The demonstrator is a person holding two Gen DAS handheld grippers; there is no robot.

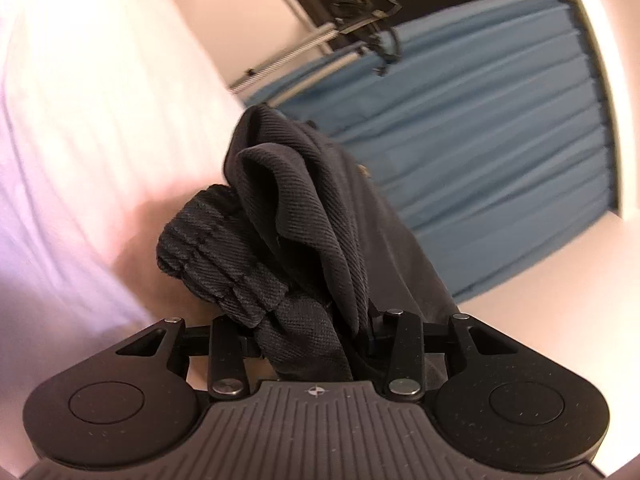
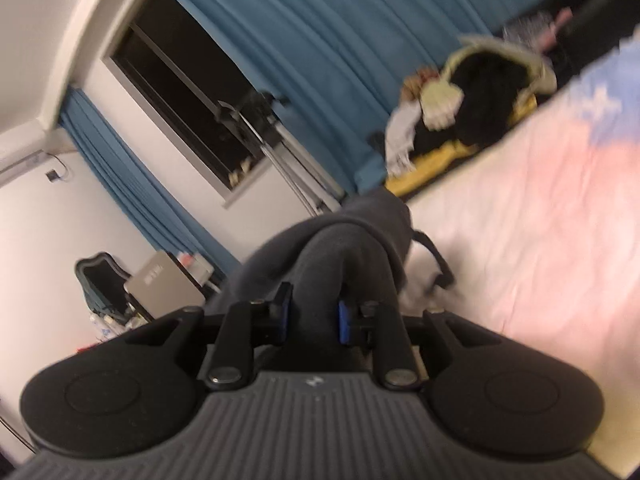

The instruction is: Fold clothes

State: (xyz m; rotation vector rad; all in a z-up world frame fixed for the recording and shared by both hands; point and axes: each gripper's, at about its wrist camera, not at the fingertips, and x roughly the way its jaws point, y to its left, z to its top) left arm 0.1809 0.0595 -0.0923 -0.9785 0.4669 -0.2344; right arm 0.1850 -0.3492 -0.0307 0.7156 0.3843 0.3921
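Left gripper (image 1: pixel 316 332) is clamped on a bunched ribbed edge of the dark garment (image 1: pixel 304 200), probably a cuff or waistband; cloth is gathered thick between the fingers so it cannot slip, and the rest is draped up and away toward the blue curtain (image 1: pixel 500 128); right gripper (image 2: pixel 311 316) is pinched on another fold of the same garment (image 2: pixel 340 248), blue pads (image 2: pixel 343 322) pressed against the cloth; garment is held off the pink sheet (image 2: pixel 520 260), likely so it can be stretched between two grips and laid flat; fold stage cannot be judged; other clothes are piled (image 2: pixel 472 112) at the bed's far edge.
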